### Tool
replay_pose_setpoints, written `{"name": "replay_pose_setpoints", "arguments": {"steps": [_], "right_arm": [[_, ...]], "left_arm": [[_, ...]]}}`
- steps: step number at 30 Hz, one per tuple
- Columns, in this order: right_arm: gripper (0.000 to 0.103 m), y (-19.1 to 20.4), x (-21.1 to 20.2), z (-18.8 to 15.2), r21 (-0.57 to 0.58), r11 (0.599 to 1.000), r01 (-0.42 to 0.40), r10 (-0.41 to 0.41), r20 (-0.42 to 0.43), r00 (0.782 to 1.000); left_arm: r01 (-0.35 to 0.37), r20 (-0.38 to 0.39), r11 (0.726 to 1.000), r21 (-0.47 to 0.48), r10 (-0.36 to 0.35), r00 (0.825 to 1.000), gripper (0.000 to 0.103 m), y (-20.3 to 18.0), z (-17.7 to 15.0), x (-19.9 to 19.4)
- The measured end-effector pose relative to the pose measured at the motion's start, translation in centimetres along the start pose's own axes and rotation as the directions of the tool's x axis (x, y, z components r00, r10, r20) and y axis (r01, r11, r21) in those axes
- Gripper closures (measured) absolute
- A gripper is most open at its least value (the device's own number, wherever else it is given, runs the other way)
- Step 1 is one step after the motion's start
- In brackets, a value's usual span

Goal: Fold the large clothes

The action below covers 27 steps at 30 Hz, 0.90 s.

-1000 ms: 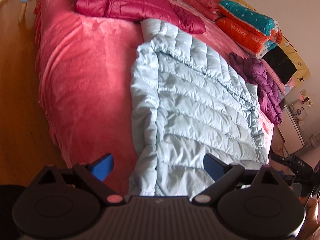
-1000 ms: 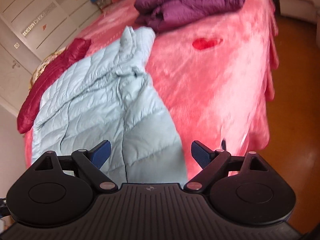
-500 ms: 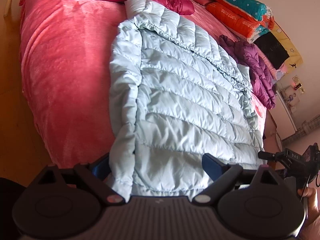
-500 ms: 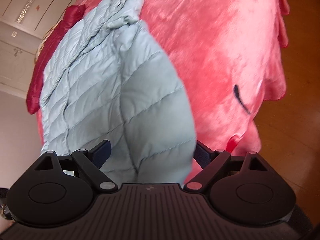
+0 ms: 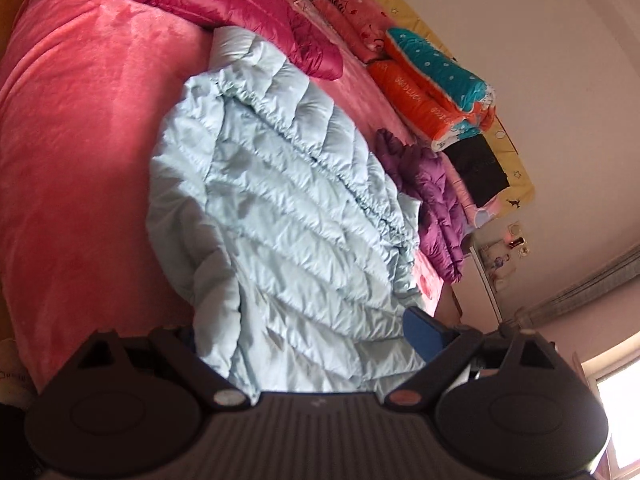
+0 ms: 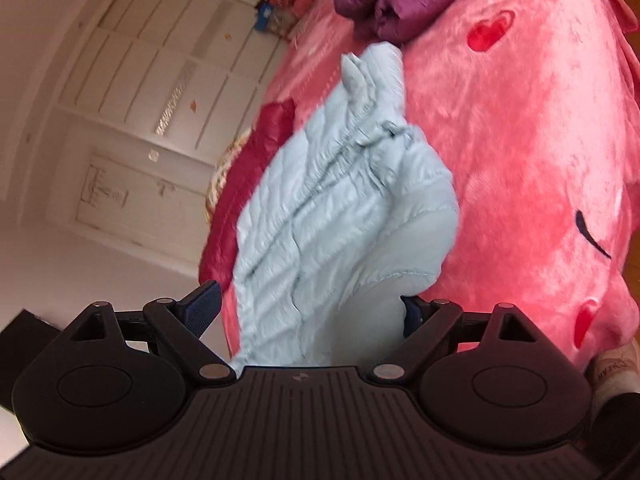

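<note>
A light blue quilted down jacket (image 5: 288,208) lies spread along the pink bedspread (image 5: 80,140). Its near hem reaches in between the fingers of my left gripper (image 5: 306,336), which stands wide open; the cloth hides the left pad, and the right blue pad (image 5: 424,336) shows bare beside it. In the right wrist view the other near corner of the jacket (image 6: 352,220) bulges up between the fingers of my right gripper (image 6: 308,312), also wide open. Its left pad (image 6: 204,308) is clear of the cloth; the right one is half covered.
A magenta jacket (image 5: 240,4) lies at the far end of the bed and a folded purple jacket (image 5: 432,200) beside the blue one. Stacked orange and teal blankets (image 5: 436,88) line the wall. A white wardrobe (image 6: 140,92) stands beyond the bed.
Both grippers have closed in on the jacket's near edge, which now lies between their fingers. Both views have rolled and tipped upward. The jaws have stayed wide.
</note>
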State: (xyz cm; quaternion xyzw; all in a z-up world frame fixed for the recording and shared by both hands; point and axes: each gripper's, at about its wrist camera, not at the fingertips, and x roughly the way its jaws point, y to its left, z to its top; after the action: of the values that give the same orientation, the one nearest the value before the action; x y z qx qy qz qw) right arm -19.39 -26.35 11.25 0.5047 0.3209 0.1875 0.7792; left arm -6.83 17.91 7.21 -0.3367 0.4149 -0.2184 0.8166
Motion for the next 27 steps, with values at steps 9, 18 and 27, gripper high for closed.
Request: {"name": "replay_pose_setpoints", "arguments": {"steps": [9, 18, 27], "right_arm": [[0.000, 2.4, 4.7, 0.6, -0.058, 0.997, 0.047, -0.046, 0.011, 0.999], [0.000, 2.3, 10.4, -0.6, 0.055, 0.996, -0.068, 0.072, -0.075, 0.995], [0.000, 2.3, 11.9, -0.4, -0.057, 0.997, 0.057, -0.062, -0.083, 0.995]], "left_arm": [[0.006, 0.041, 0.999, 0.053, -0.008, 0.999, 0.010, -2.2, 1.2, 1.2], [-0.027, 0.007, 0.991, 0.133, 0.026, 1.000, 0.007, -2.9, 0.1, 3.2], [-0.070, -0.002, 0.995, 0.077, 0.070, 0.998, 0.005, -0.8, -0.1, 4.0]]}}
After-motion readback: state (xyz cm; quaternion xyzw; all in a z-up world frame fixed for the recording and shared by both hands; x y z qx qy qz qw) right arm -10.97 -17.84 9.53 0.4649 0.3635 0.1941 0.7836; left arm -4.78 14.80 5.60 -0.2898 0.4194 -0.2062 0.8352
